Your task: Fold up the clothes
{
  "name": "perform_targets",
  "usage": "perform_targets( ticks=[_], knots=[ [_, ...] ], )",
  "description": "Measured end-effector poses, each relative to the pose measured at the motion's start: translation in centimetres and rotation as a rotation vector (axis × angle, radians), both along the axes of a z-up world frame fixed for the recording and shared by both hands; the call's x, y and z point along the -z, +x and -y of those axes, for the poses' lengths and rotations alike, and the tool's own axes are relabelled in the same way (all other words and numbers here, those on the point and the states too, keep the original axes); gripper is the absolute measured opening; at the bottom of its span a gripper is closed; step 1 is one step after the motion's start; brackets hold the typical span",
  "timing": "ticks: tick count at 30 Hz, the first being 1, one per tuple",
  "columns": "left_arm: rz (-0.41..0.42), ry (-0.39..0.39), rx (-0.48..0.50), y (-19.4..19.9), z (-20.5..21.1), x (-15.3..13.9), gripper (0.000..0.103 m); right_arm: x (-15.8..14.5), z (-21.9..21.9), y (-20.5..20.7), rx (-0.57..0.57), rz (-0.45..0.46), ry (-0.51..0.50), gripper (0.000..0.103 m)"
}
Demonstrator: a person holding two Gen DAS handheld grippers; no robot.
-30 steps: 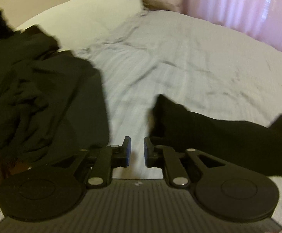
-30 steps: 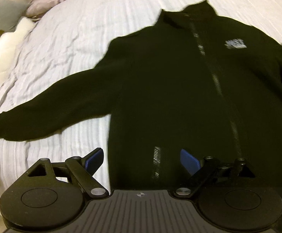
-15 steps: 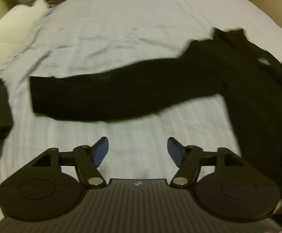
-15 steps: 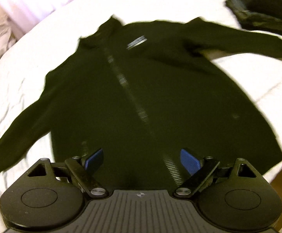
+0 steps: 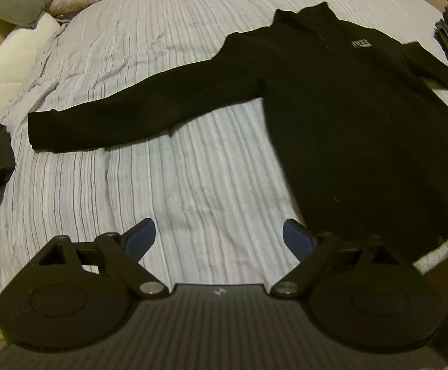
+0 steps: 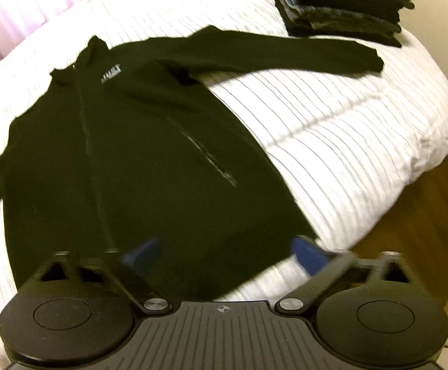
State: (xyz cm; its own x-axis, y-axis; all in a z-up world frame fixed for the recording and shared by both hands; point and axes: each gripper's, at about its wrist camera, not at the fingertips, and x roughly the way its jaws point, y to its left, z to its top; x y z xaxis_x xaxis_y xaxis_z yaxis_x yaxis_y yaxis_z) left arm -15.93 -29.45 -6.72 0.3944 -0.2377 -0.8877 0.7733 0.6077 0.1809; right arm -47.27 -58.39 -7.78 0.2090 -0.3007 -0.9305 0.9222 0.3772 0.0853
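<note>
From the left wrist, the black jacket point(image 5: 362, 129) lies flat on the bed point(image 5: 162, 61), filling the right half of the frame, one sleeve point(image 5: 137, 114) stretching toward the left edge. The left gripper point(image 5: 219, 236) hangs over bare bedding, jaws opening wide with nothing between them.

From the right wrist, the right gripper point(image 6: 224, 254) sits over the jacket's bottom hem at lower centre, jaws opening, pressing nothing. The body runs up-left; the right hand looks nearer the hem.

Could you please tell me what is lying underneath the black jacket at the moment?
The black jacket lies flat on the striped white duvet. Whatever lies beneath its body is covered and cannot be seen.
</note>
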Motion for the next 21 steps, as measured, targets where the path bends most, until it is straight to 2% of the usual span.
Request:
perform_targets(
  ticks=[5,10,16,21],
  knots=[
    [-0.005,-0.022,-0.04,-2.5,-0.2,-0.9,0.09,0.4,-0.3,-2.6,-0.073,0.011,0.031,0.103],
    [-0.003,-0.033,0.0,-2.9,0.1,-1.5,0.09,-0.7,-1.3,-3.3,-0.078,0.047,0.031,0.103],
    [0.004,-0.083,0.042,-1.6,-0.3,-2.8,0.09,-2.4,-3.9,-1.1,-0.102,0.061,0.006,0.103],
    [0.018,-0.096,0.038,0.2,-2.7,-3.5,0.09,-3.3,-7.0,2.0,-0.142,0.047,-0.024,0.103]
  ],
)
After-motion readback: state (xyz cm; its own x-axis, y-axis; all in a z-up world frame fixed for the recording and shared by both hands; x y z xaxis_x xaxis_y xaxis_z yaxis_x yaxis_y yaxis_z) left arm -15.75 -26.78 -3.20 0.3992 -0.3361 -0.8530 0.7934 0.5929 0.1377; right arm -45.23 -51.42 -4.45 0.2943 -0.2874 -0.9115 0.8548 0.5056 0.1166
